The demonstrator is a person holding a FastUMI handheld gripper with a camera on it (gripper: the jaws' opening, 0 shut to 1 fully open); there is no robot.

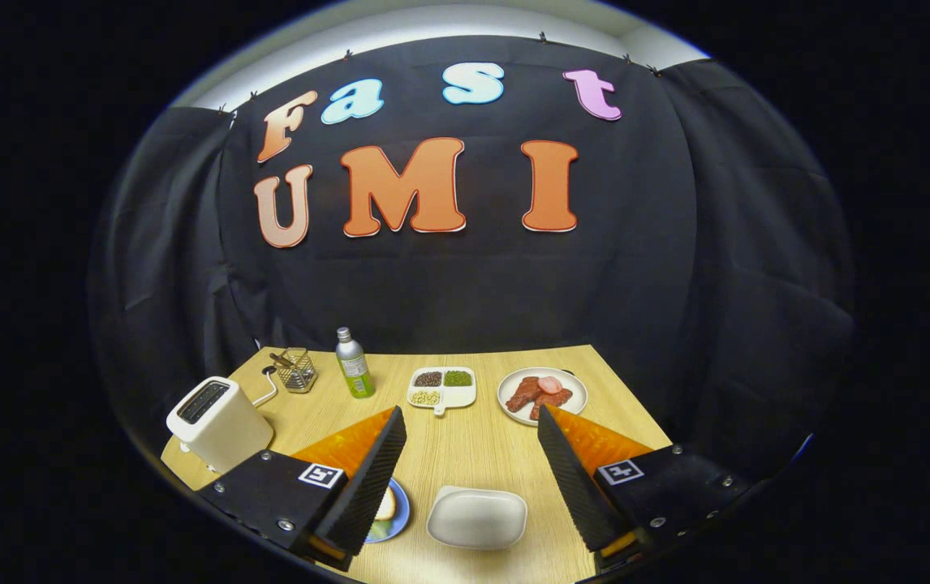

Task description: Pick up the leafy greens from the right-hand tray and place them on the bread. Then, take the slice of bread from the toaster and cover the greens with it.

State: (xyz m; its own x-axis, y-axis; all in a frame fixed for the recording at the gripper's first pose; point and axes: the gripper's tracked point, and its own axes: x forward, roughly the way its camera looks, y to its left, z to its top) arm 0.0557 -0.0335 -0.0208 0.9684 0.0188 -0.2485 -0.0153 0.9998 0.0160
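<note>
My gripper (pixel 469 418) hangs above the wooden table (pixel 465 454), open, with a wide gap and nothing between the fingers. A white toaster (pixel 213 422) stands to the left of the left finger (pixel 372 478); its two slots look dark, and I cannot tell what is in them. A blue plate (pixel 397 513) with a pale slice of bread (pixel 386 506) lies low by the left finger, which hides most of it. A white rounded tray (pixel 477 517) sits between the fingers near the table's front edge, and what I see of it is plain white.
Along the back of the table stand a wire basket (pixel 296 369), a green bottle (pixel 354 363), a white divided dish of beans (pixel 442 387) and a white plate with meat slices (pixel 542 395). Black cloth closes off the back and the sides.
</note>
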